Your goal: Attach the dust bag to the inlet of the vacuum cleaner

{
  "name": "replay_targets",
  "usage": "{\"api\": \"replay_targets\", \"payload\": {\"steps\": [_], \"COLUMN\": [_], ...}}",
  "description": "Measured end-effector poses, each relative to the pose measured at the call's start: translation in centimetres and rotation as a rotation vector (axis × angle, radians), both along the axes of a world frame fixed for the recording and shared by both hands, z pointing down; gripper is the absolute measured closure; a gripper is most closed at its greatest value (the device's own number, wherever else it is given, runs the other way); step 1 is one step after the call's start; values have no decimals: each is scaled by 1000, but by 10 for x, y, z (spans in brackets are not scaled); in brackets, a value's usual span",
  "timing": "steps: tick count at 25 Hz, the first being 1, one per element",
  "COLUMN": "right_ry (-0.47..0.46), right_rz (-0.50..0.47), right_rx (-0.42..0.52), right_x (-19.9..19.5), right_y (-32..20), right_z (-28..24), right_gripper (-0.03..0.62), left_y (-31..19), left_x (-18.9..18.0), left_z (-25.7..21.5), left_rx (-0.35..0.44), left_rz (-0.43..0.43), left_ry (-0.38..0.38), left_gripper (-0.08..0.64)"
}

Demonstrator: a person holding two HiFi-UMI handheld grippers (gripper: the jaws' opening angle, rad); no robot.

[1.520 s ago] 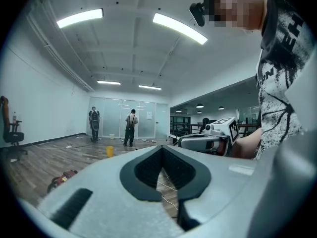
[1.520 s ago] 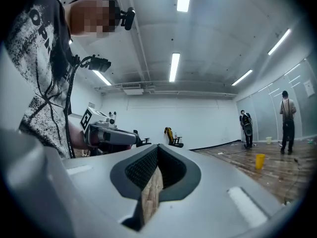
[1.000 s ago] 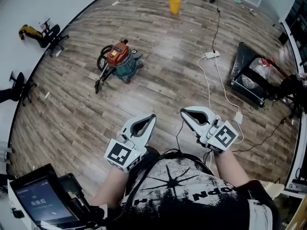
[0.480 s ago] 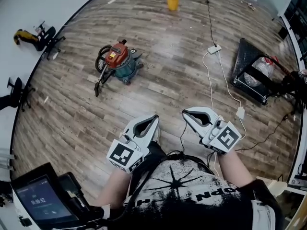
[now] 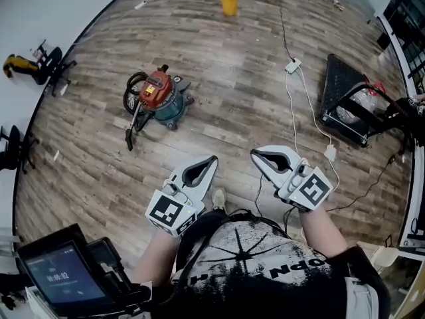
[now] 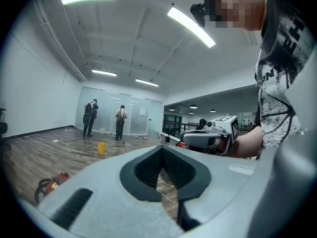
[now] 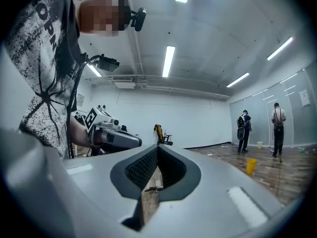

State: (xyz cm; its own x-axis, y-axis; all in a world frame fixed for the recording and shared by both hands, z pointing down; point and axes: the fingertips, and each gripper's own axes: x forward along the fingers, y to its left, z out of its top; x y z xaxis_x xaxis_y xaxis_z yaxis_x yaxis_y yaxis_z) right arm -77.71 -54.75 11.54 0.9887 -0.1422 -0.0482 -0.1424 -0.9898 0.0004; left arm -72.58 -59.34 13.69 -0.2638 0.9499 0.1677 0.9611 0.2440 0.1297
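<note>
- Left gripper (image 5: 211,161): you hold it at waist height, pointing out over the floor (image 5: 219,78); its jaws meet tip to tip, and nothing sits between them.
- Right gripper (image 5: 255,155): just beside the left one and aimed the same way; its jaws are likewise pressed together and empty.
- Vacuum cleaner (image 5: 157,96): a red-topped canister on a teal base; it stands on the floor well ahead of you and to your left; its dark wand (image 5: 133,121) trails toward you; the inlet is too small to pick out from here.
- Dust bag: no view shows it plainly; where it lies cannot be told.
- Surroundings: a white power strip (image 5: 292,65) with its cable lies ahead on your right; a black rack (image 5: 345,102) stands further right; a yellow bucket (image 5: 229,3) is far beyond the vacuum cleaner.
- Step in hand, as judged: the approach; nothing is grasped, and the attaching has not begun.
- Next move, as judged: close on the vacuum cleaner; locate the bag and the inlet; open the jaws before any grasp; mind the cable underfoot; fitting the bag will probably need one gripper to steady the canister and the other to press the bag's collar on.
</note>
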Motion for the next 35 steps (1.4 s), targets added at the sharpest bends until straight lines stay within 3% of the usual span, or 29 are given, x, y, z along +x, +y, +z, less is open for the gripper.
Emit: {"api": "replay_targets", "payload": {"steps": [13, 17, 20, 23, 28, 35], "right_ry": [3, -39, -3, -27, -57, -37], "right_rz": [124, 139, 163, 175, 225, 216], "right_rx": [-22, -14, -12, 10, 42, 34], "right_x": [95, 102, 107, 107, 102, 107], "right_y": [36, 45, 55, 65, 121, 155], "right_z": [-5, 8, 2, 7, 25, 24], "right_gripper": [591, 591, 591, 591, 591, 591], "left_y": [45, 56, 61, 72, 130, 160], "left_x": [102, 115, 118, 118, 118, 121], "left_z": [-3, -1, 5, 9, 19, 19], "left_rx": [-40, -47, -29, -18, 6, -4], "left_rz": [114, 122, 141, 167, 203, 188], "left_ry": [-12, -62, -56, -43, -37, -23], "left_gripper": [568, 568, 568, 568, 568, 568]}}
